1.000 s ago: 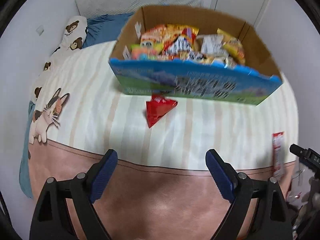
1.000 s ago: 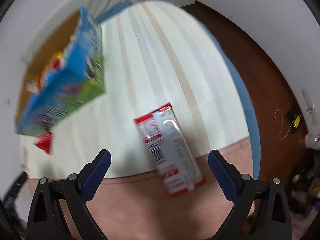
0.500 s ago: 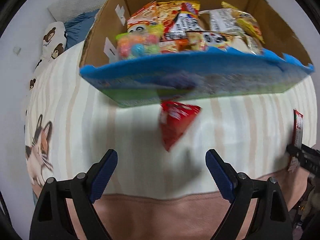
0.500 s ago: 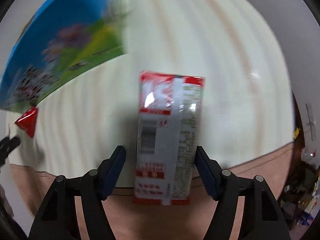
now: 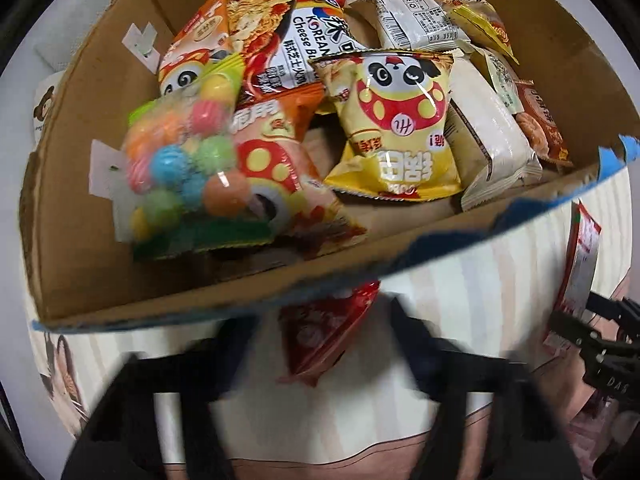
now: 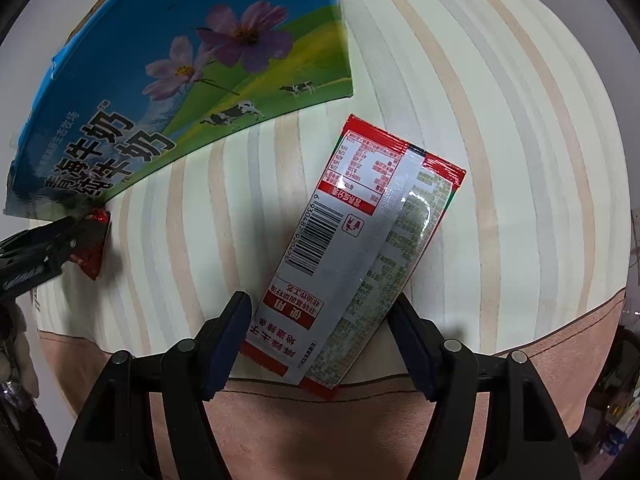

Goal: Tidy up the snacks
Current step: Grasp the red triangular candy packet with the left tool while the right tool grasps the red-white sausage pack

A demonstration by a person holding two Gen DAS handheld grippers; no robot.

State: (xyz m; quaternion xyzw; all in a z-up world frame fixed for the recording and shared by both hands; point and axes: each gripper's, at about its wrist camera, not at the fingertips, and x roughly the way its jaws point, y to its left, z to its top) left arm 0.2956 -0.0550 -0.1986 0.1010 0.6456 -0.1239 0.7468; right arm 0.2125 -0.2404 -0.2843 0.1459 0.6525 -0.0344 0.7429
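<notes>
A cardboard box (image 5: pixel 72 184) with a blue printed outside (image 6: pixel 168 92) stands on the striped bed and holds several snack packs, among them a yellow panda pack (image 5: pixel 400 132) and a bag of coloured balls (image 5: pixel 180 160). A small red triangular pack (image 5: pixel 324 332) lies just in front of the box, between the blurred fingers of my left gripper (image 5: pixel 324 344), which straddles it; the jaws look apart. My right gripper (image 6: pixel 324 328) straddles the near end of a long red and silver packet (image 6: pixel 360 248), pads close to its edges, contact unclear.
The bed has a cream striped cover (image 6: pixel 500 160) with a pink band (image 6: pixel 360 420) along the near edge. A bear-print pillow (image 5: pixel 42 108) lies left of the box. The right gripper shows in the left wrist view (image 5: pixel 592 340), at the right.
My left gripper moved forward to the red triangular pack by the box. My right gripper closed in on the long packet, its jaws narrowing around it.
</notes>
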